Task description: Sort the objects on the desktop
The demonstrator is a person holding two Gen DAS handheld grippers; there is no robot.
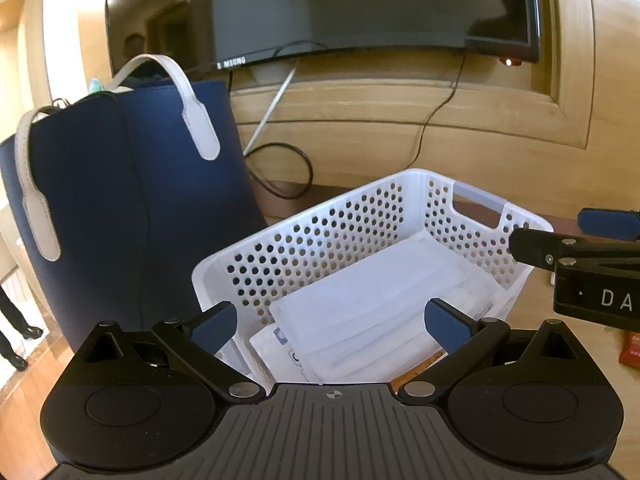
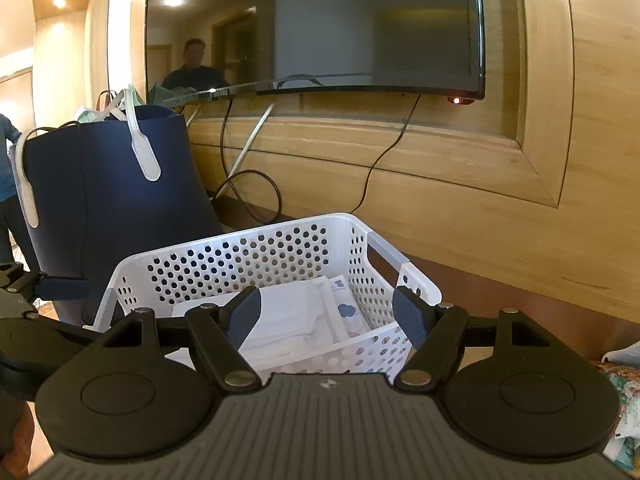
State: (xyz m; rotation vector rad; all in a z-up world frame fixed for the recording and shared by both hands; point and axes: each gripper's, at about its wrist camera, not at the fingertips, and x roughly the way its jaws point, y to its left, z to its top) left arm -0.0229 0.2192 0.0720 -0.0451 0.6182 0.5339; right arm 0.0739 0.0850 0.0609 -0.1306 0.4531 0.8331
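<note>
Hovering over the white basket, both grippers' jaws are spread and empty; remaining items beside it should be approached squarely.

Perforated white plastic basket; matt navy bag; glossy wood wall.

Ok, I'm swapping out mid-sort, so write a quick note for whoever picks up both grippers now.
Left gripper: open, empty, facing the white basket.
Right gripper: open, empty, at the same basket from its other side.
Done: white packets lie flat in the basket.
Nearby: blue tote bag stands left of the basket; a red snack packet and printed wrappers lie on the desk to the right.
Left: probably those loose items.
</note>
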